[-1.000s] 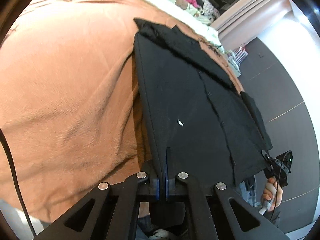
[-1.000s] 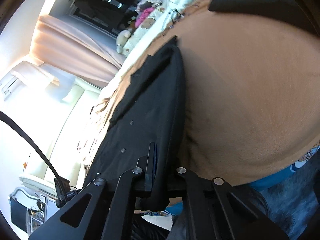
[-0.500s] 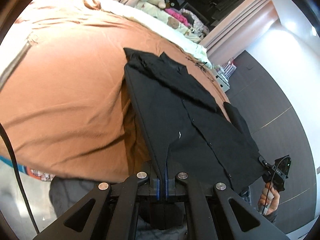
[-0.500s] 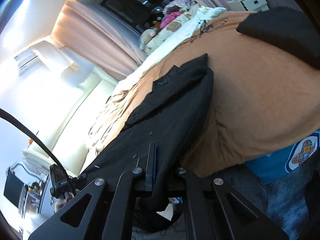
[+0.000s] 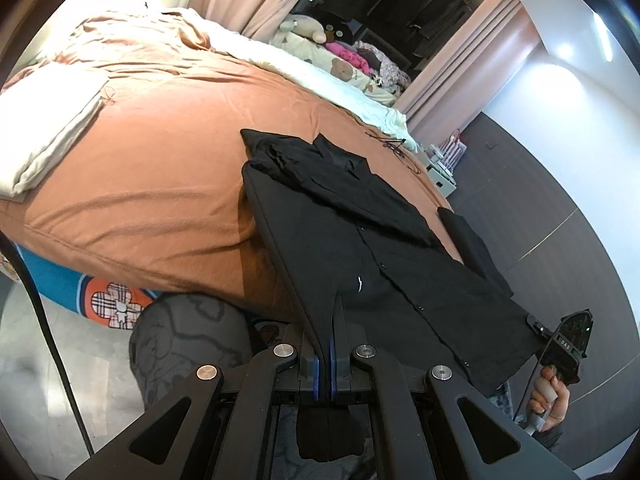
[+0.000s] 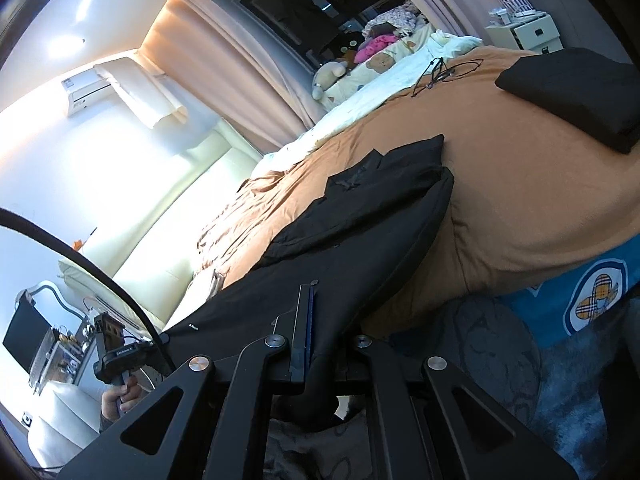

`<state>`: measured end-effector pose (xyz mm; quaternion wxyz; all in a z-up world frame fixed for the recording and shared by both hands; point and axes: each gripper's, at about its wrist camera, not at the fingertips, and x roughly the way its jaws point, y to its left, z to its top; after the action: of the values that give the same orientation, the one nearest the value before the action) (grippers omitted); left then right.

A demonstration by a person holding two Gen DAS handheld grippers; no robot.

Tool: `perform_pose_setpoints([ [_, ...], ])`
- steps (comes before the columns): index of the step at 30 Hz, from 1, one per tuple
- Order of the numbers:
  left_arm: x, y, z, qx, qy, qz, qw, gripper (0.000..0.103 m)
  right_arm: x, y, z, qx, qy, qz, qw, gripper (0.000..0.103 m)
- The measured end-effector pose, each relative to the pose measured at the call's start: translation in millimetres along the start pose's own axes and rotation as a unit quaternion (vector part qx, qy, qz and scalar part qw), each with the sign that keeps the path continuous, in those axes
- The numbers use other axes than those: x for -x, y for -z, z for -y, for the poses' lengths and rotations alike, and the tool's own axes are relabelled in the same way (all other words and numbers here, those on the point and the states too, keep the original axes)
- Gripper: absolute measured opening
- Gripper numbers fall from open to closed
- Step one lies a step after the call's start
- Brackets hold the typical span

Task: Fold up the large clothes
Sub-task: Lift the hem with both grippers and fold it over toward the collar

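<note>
Left wrist view, black shirt (image 5: 360, 240) stretched lengthwise, collar pointed away across the bed (image 5: 160, 152), left gripper (image 5: 332, 320) and right gripper (image 6: 306, 312) each clamped on its hem.

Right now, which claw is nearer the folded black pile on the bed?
Right. The right claw, shut on the black shirt's hem, is on the folded black pile's side of it; the left claw grips the hem's far corner.
</note>
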<state>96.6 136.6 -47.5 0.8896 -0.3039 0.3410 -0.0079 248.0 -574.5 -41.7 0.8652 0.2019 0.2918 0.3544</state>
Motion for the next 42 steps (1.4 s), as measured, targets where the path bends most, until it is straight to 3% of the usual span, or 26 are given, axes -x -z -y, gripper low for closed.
perform_pose_setpoints([
  [7, -10, 6, -3, -0.010, -0.012, -0.001, 0.9999, 0.002, -9, -7, 7, 0.004, 0.019, -0.011, 1.000, 0.001],
  [11, -17, -11, 0, -0.017, -0.022, 0.010, 0.9996, 0.002, -19, -30, 4, 0.014, 0.029, -0.010, 0.999, 0.001],
  [29, -60, -168, 32, -0.045, -0.016, 0.064, 0.9969, 0.002, -88, -150, -4, 0.011, 0.003, 0.046, 0.999, 0.001],
  [42, -102, -268, 49, -0.061, -0.008, 0.078, 0.9951, 0.003, -142, -198, 18, 0.000, -0.007, 0.061, 0.998, 0.001],
])
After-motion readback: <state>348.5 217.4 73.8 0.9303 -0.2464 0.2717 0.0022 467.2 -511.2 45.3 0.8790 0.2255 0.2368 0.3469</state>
